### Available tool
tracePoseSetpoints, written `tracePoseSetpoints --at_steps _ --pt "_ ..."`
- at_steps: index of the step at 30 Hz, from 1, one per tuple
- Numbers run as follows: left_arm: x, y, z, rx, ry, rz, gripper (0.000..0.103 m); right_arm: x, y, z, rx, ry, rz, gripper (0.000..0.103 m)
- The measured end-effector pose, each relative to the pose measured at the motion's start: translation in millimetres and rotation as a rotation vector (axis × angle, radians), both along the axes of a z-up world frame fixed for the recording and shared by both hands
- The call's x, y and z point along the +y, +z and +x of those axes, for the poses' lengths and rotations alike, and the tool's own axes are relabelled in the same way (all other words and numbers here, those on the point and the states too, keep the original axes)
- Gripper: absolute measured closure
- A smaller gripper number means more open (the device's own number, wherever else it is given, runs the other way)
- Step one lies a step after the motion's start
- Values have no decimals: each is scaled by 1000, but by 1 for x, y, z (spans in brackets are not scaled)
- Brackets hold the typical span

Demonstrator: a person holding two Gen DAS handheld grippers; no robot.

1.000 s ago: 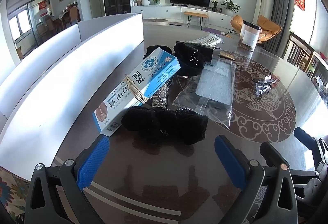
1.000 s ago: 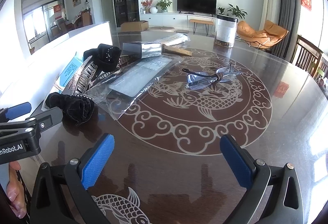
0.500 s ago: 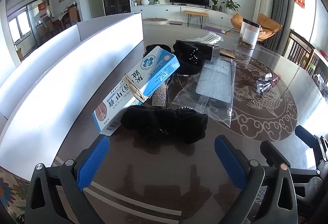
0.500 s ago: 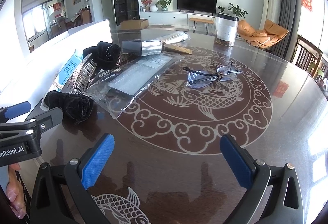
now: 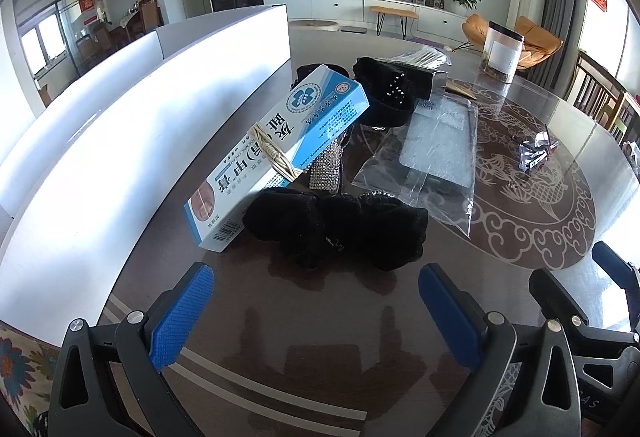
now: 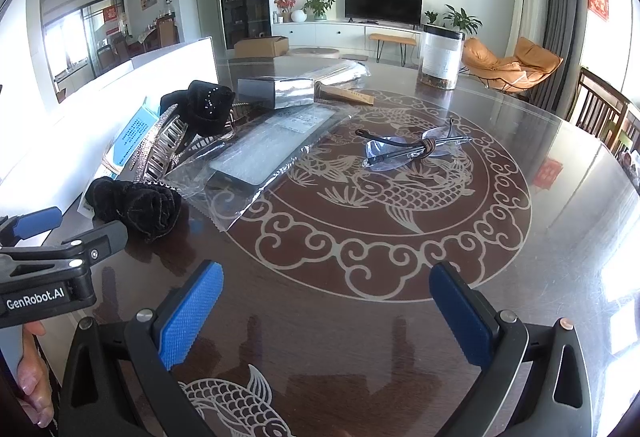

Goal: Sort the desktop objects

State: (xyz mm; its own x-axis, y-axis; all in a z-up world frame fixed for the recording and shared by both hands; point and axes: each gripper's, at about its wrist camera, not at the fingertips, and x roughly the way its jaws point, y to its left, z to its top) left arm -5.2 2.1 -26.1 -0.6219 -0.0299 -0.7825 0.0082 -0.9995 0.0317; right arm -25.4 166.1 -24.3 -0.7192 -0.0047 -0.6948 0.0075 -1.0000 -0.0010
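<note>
**Glossy desk, clutter awaiting sorting**

Dark patterned desk (image 6: 400, 337) holds our clutter along its left side. Our left gripper (image 5: 316, 317) hovers with fingers apart, empty, the black scrunchie (image 5: 336, 229) just beyond them. Our right gripper (image 6: 324, 313), fingers likewise apart, faces the glasses (image 6: 408, 151) farther off.

1. Left gripper (image 5: 316, 311): black frame, silver screws, blue knurled pads (image 5: 182, 317).
2. Right gripper (image 6: 326, 311): same build.
3. White "GenRobot.AI" lettering on the left gripper's body, at nine o'clock in the right view.
</note>
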Motion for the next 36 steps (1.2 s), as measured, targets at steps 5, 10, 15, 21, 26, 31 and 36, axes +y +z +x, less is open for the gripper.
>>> tracePoseSetpoints --at_steps 5,10,15,21,26,31,36 --pt "-2 -6 -5 -32 10 2 0 3 0 0 0 -10 -7 0" --pt "-6 -9 -5 -42 22 18 0 6 1 2 9 -19 -22 0" --pt "-5 -11 -6 -50 32 5 0 8 1 2 7 -20 -35 0" --pt "-9 -9 -4 -45 44 17 0 9 2 2 9 -22 -37 0" --pt "-16 -7 -2 -36 58 51 0 13 -5 -9 -72 -7 -121 0" --pt "-19 -6 -4 -41 64 81 0 16 -5 -35 -137 35 -208 0" --pt "-20 -7 -4 -40 67 82 0 2 -9 -99 -199 69 -250 0"
